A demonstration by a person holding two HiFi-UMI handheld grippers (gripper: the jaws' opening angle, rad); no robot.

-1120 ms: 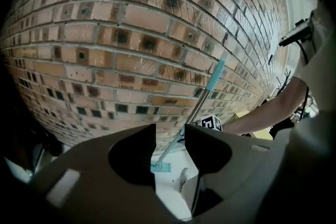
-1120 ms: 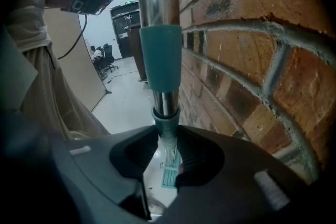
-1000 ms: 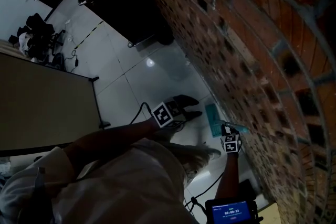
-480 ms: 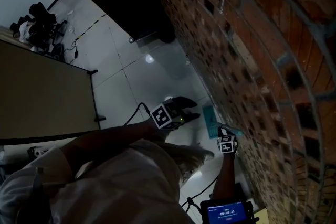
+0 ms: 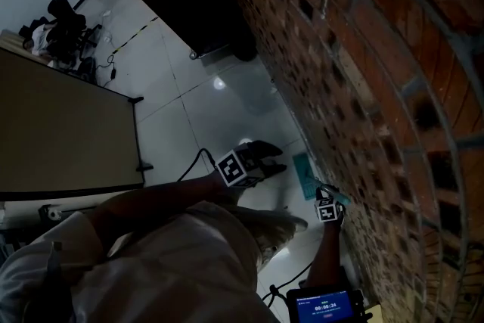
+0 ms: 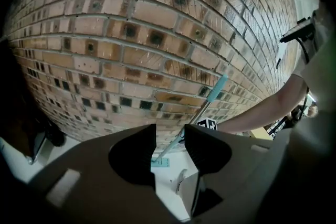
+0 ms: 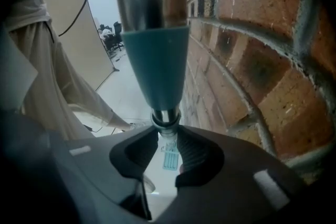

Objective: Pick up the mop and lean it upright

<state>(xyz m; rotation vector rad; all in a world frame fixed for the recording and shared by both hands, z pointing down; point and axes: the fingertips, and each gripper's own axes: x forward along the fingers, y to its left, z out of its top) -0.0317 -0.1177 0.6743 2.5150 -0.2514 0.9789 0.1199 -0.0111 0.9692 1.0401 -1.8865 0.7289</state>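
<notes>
On mop (image 7: 156,65) pole — right hand-held gripper (image 7: 167,134) clamped; left hand-held gripper (image 6: 170,132) jaws apart, empty.

Flat mop (image 6: 200,106): teal rect. head (image 6: 160,163), thin silver metal shaft, teal plastic grip sleeve (image 7: 157,65) w/ tapered lower end. Stands steeply, slightly tilted, top end over toward the red-brown brick wall (image 6: 131,34); can't tell if sleeve touches the wall. Head lies flat on white tile floor (image 5: 189,117) near the wall's foot, long side roughly along it. Bare shaft just below the sleeve is clamped in the right claw (image 7: 168,144).
</notes>
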